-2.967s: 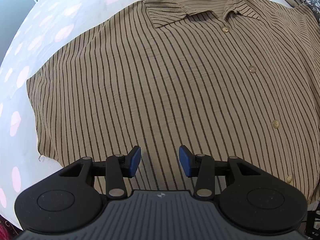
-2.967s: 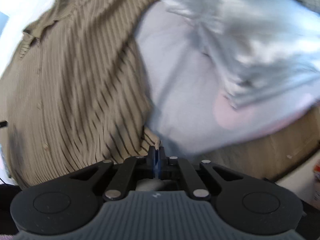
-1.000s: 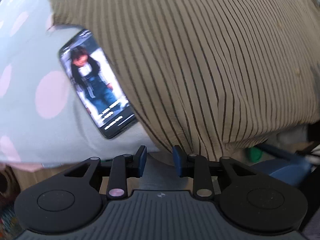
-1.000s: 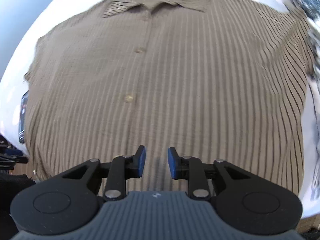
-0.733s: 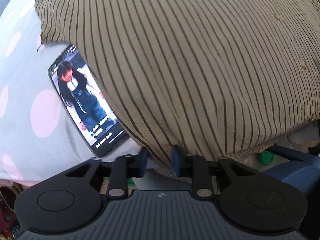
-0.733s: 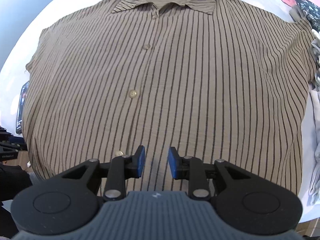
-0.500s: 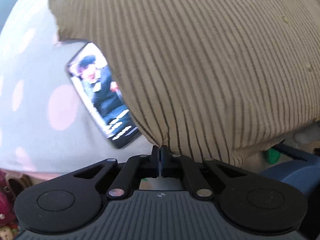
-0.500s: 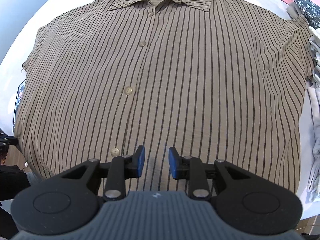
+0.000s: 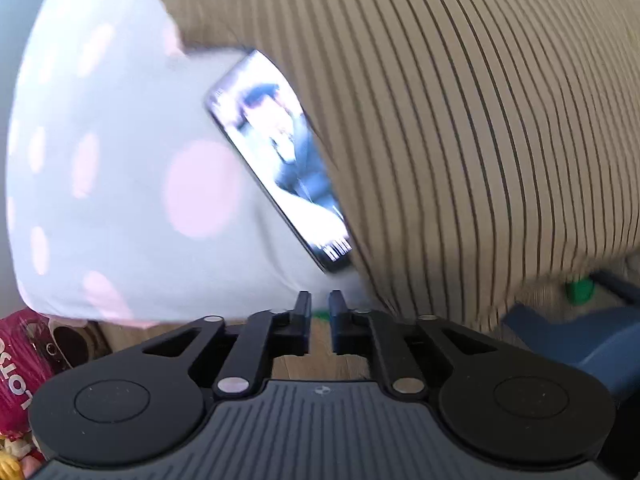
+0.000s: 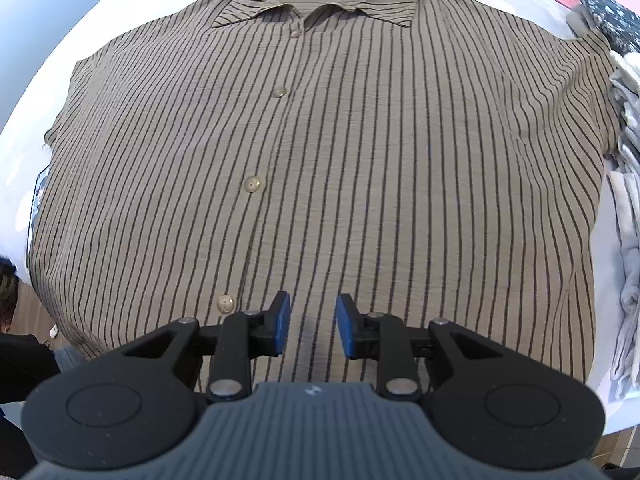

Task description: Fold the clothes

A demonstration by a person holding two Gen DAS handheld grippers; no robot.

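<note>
Lying flat, front up and buttoned, the striped shirt (image 10: 360, 160) covers most of a white cloth with pink dots (image 9: 120, 184). Collar is at the far edge in the right wrist view; hem is nearest the camera.

Right gripper (image 10: 310, 320): jaws spread, blue pads facing each other, nothing between them. It hovers over the shirt's lower front, just right of the lowest visible button (image 10: 225, 303).

Left gripper (image 9: 319, 312): jaws parted by a narrow gap, nothing gripped. It sits at the near edge of the cloth, just beside the shirt's lower corner. This view is motion-blurred.

A phone (image 9: 280, 160) with a lit screen lies on the dotted cloth, its right edge tucked under the shirt's side edge.

Pale grey garments (image 10: 628, 200) lie along the shirt's right side; a dark floral item (image 10: 608, 16) sits at the far right corner. A pink package (image 9: 16, 368) is below the cloth edge at lower left.
</note>
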